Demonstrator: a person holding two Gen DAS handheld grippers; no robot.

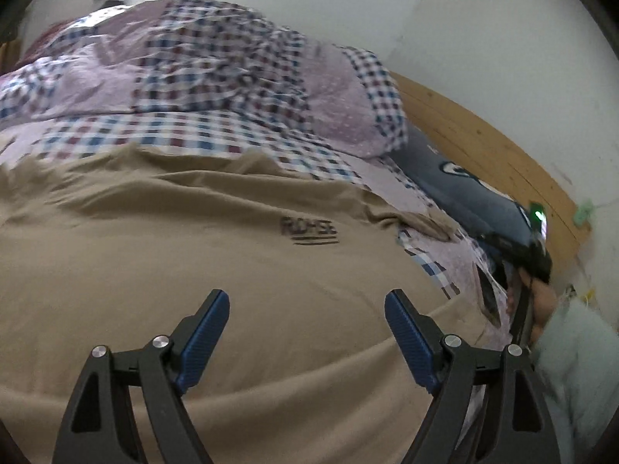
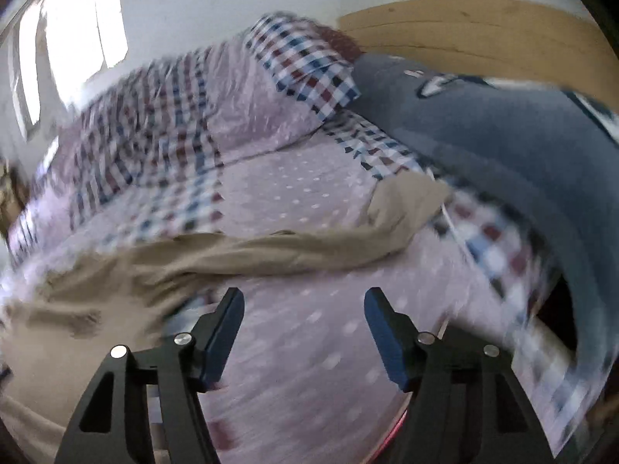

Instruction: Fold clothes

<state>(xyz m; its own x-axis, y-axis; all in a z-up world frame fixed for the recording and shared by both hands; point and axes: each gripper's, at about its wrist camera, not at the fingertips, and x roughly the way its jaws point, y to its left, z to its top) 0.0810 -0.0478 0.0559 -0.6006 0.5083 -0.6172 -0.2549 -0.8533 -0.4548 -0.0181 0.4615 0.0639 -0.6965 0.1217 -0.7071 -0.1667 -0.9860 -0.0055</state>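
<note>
Tan cotton T-shirt (image 1: 216,255) with dark chest lettering lies spread on the lilac checked bed sheet (image 2: 294,193). Left gripper (image 1: 307,311) hovers over its body, jaws apart, empty. Right gripper (image 2: 303,307), jaws apart, hovers over bare sheet; shirt sleeve (image 2: 402,201) at 1 o'clock

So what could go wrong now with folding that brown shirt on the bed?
The tan T-shirt lies wrinkled, its sleeve bunched toward the grey pillow; a fold made now would likely trap those creases. Both the left gripper and right gripper are open and hold nothing, and the right one is over the bedsheet, so it might pinch sheet along with shirt. The right wrist view is blurred, so a grab could miss.
</note>
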